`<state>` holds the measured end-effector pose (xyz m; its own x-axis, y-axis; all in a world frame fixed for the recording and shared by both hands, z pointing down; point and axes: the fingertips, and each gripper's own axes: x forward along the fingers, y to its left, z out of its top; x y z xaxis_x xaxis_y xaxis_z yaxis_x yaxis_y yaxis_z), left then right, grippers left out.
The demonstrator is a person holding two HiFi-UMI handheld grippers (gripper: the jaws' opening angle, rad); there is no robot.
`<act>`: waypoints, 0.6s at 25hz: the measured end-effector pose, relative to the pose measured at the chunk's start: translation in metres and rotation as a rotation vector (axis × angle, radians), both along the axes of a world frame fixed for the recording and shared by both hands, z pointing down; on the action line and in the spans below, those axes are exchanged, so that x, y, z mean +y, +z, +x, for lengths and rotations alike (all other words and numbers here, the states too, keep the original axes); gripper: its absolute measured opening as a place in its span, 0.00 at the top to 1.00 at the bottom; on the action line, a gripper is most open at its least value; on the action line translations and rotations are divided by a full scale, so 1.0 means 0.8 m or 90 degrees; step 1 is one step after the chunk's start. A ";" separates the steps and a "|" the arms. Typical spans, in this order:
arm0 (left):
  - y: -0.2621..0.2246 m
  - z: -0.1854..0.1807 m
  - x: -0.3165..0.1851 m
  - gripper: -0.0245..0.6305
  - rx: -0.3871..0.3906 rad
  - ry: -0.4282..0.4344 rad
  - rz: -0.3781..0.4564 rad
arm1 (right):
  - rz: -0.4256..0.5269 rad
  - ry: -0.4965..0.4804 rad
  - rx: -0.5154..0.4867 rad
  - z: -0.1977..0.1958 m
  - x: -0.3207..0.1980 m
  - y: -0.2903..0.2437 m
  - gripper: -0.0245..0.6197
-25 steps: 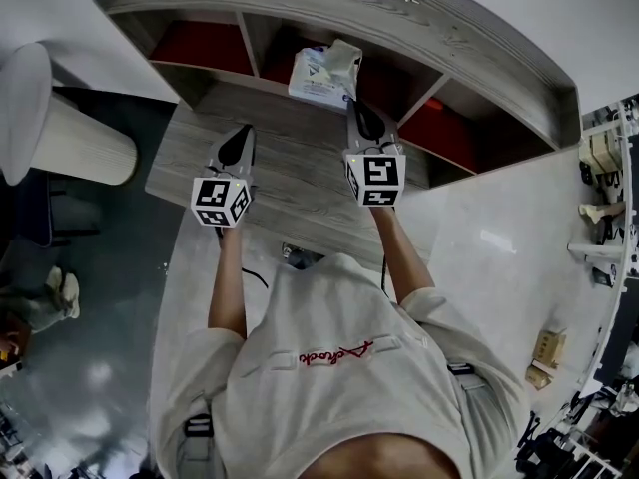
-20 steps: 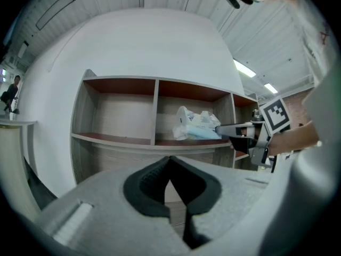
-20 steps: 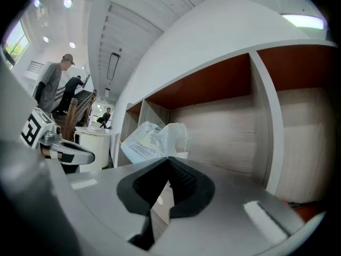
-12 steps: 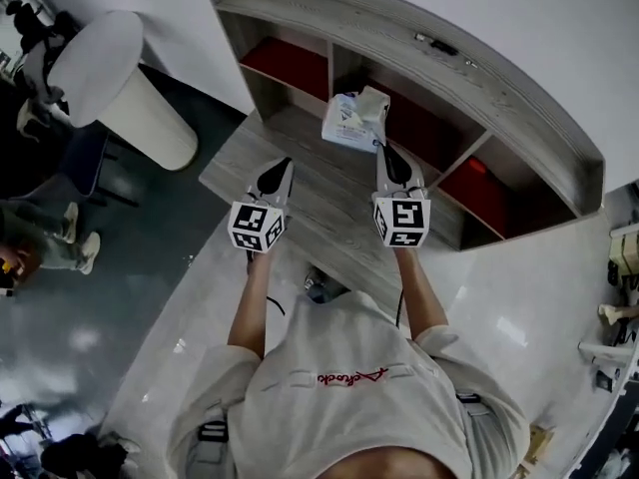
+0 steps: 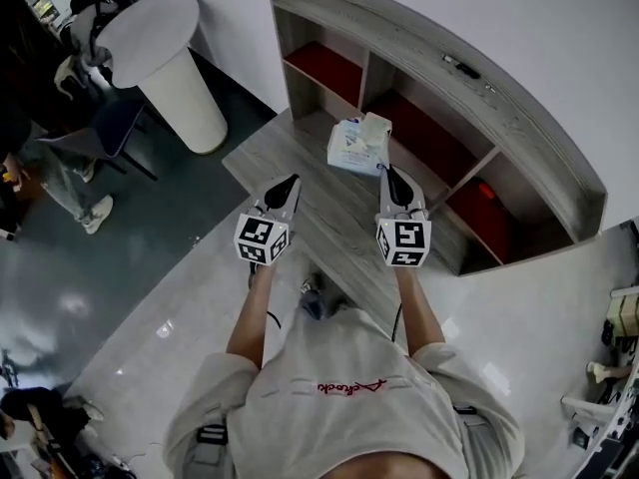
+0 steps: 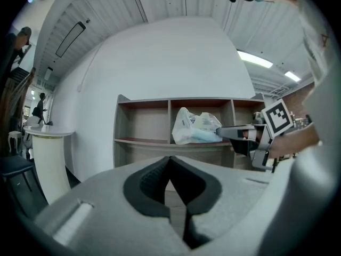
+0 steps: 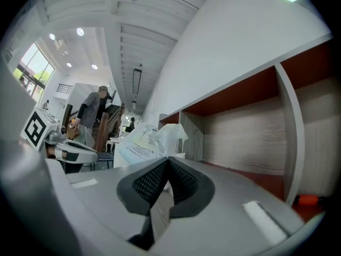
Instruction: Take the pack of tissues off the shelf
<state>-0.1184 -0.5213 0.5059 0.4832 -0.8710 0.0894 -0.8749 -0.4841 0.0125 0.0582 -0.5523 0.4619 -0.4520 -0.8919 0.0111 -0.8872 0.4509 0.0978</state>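
Right gripper [image 5: 386, 170] is clamped, jaws together on a thin fold of wrapper at the near end of the pack of tissues [image 5: 356, 144]. The pack hangs off the tips, just in front of the middle bay of the shelf [image 5: 451, 64] and above the wooden top [image 5: 324, 218], not resting on it as far as I can tell. Left gripper [image 5: 292, 181] sits beside it, jaws closed on nothing, well apart from the pack.

What worries me: I've only got film, not the body of the pack. A quick swing could make the soft pack sway, and the wrapper might slide out or tear, dropping it onto the wood. Pull too low and the loose far end may snag the shelf edge.

The surface is pale grey-grained wood, with the same finish on the shelf, whose bays have red floors. Behind it is a white wall. To the left, a round white table [image 5: 150, 26] stands on glossy dark floor [image 5: 90, 297], with people nearby.
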 end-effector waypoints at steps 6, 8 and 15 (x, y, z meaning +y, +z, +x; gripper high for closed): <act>0.009 0.019 0.034 0.96 -0.004 -0.004 -0.012 | -0.007 -0.015 -0.003 0.014 0.032 0.011 0.95; 0.009 0.024 0.040 0.96 -0.006 -0.001 -0.012 | -0.005 -0.015 -0.007 0.018 0.039 0.011 0.95; -0.003 0.025 0.055 0.96 -0.003 0.005 0.005 | -0.001 -0.012 -0.008 0.019 0.064 0.011 0.95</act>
